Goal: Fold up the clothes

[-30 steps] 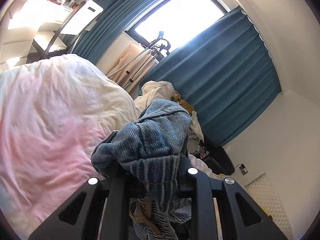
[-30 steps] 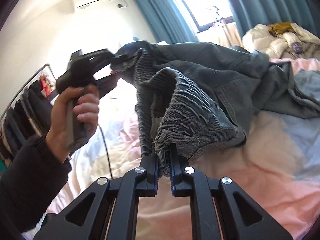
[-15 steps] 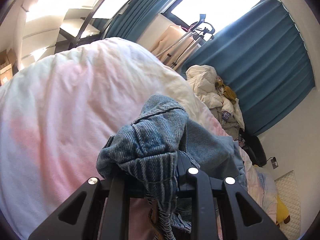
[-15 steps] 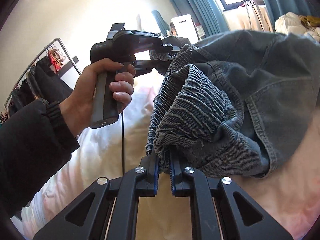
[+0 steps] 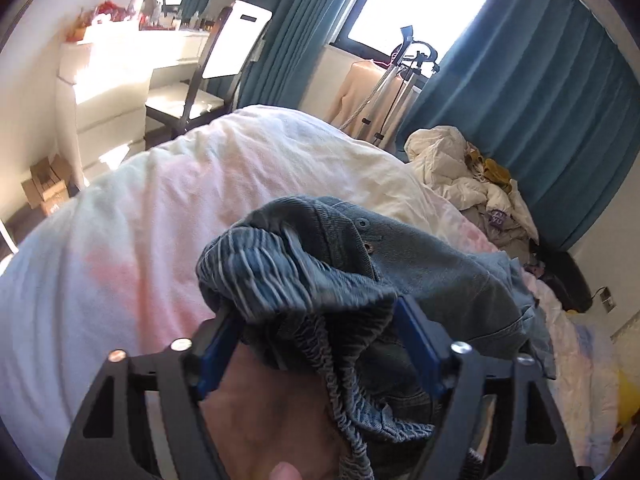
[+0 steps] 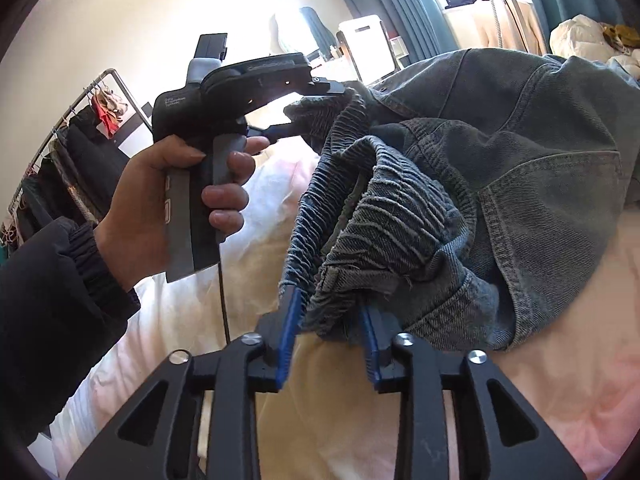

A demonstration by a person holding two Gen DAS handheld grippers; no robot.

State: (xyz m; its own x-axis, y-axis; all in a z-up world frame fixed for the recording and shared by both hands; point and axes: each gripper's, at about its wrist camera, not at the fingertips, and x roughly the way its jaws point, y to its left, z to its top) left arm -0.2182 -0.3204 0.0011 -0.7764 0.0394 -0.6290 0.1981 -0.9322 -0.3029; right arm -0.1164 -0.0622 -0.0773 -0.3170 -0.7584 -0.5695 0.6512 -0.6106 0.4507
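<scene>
Both grippers, left gripper (image 5: pixel 316 340) and right gripper (image 6: pixel 326 336), are just opening off the jeans (image 6: pixel 500 184), whose elastic waistband is slumping loose between their jaws above the bed (image 5: pixel 120 240), releasing it for laying out.

Bedroom interior. A bright window (image 5: pixel 404 4) is flanked by teal curtains (image 5: pixel 532 108) that hang to the floor. Sunlight falls on a white desk (image 5: pixel 120 60) against the cream wall (image 6: pixel 132 20), with a dark-framed chair (image 5: pixel 200 92) drawn up to it. A pale pink and white duvet (image 5: pixel 140 216) covers the bed; crumpled cream bedding (image 5: pixel 452 164) lies by the curtain. A clothes rail (image 6: pixel 80 120) stands along the wall, and cardboard boxes (image 5: pixel 46 184) sit on the floor.
</scene>
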